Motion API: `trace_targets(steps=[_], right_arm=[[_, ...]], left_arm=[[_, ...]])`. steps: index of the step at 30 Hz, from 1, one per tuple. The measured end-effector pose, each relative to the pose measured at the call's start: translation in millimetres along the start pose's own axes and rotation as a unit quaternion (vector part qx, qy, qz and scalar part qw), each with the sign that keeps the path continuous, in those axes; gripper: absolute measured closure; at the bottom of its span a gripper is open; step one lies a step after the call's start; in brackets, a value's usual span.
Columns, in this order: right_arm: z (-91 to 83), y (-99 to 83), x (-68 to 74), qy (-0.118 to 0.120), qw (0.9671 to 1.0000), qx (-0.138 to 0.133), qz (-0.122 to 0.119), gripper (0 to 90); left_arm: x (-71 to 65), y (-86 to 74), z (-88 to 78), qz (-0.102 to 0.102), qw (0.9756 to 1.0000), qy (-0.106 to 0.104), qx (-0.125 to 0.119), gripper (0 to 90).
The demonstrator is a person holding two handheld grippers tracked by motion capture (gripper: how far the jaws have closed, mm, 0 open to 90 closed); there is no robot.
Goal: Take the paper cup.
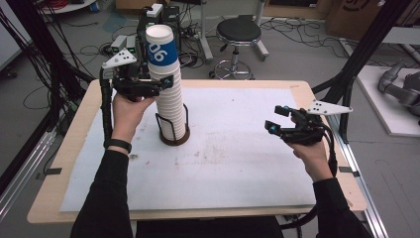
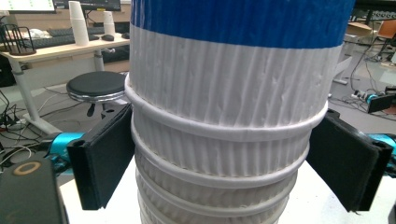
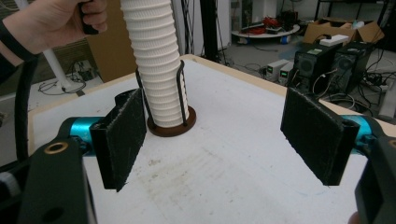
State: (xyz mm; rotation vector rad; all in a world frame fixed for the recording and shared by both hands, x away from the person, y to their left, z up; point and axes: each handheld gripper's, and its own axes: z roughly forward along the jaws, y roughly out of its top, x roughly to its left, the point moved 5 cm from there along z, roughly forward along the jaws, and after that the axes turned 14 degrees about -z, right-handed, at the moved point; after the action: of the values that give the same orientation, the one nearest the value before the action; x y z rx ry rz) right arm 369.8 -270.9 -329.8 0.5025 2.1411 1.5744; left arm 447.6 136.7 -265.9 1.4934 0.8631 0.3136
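Left gripper view: left tongs [image 2: 224, 163] straddle cup stack [image 2: 224, 140].

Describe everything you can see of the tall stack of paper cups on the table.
The cup stack is a tall upright column of white ribbed paper cups nested together, rolled rims showing as rings. The top cup has a blue band with white numerals. Its base sits in a dark wire holder on the white mat. The left gripper brackets its upper part, fingers at the rims.
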Motion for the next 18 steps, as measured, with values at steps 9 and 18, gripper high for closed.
trace_targets(steps=[9,18], right_arm=[[11.8,28.5,3.5,0.012,0.9997,-0.010,-0.018,22.8],[34.3,76.9,2.1,0.033,0.9981,-0.022,-0.047,23.0]], left_arm=[[0.0,0.0,0.0,0.001,1.0000,-0.001,0.000,12.6],[0.2,-0.2,0.2,0.000,1.0000,-0.001,-0.001,12.6]])
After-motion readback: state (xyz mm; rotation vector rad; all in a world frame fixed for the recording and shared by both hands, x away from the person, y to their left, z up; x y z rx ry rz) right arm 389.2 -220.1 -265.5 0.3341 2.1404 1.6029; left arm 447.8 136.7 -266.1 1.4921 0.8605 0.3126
